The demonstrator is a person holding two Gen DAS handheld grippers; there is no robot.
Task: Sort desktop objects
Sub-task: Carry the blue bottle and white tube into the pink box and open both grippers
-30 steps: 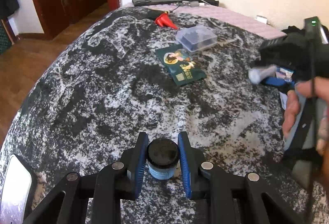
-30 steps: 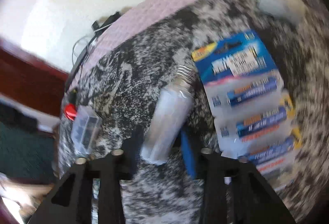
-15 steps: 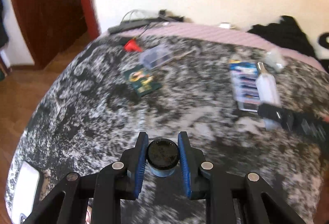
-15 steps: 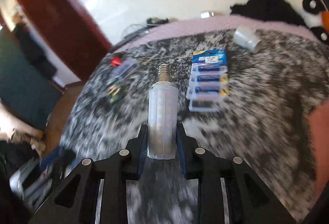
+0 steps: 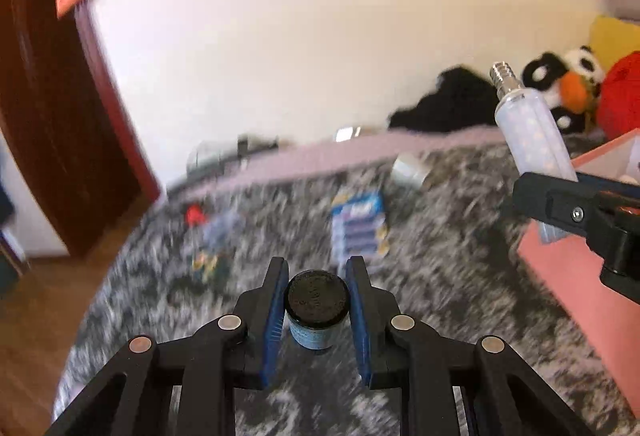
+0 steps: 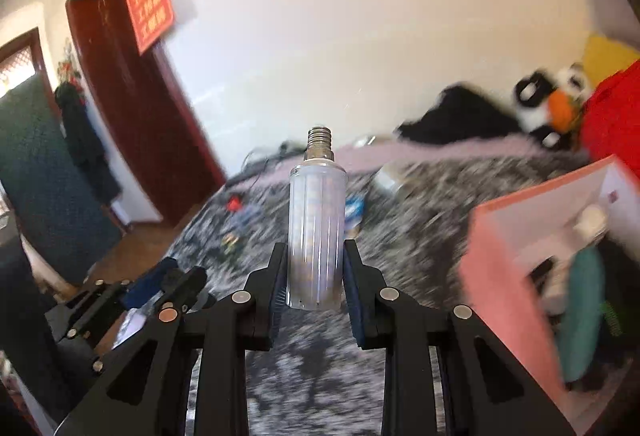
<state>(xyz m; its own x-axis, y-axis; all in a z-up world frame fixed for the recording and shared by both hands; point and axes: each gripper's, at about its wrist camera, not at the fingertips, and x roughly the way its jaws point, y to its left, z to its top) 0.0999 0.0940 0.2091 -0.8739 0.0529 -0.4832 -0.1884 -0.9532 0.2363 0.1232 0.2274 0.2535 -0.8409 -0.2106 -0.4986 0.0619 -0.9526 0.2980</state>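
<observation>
The right gripper (image 6: 316, 276) has its fingers closed on the light bulb (image 6: 318, 224); it looks breakable, so hold its wide middle. The left gripper (image 5: 318, 310) squeezes a small, hard jar (image 5: 317, 310)

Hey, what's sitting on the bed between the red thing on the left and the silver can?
In the left wrist view, the battery pack lies between the red thing and the silver can, with blurred smaller items nearer the red one.
</observation>
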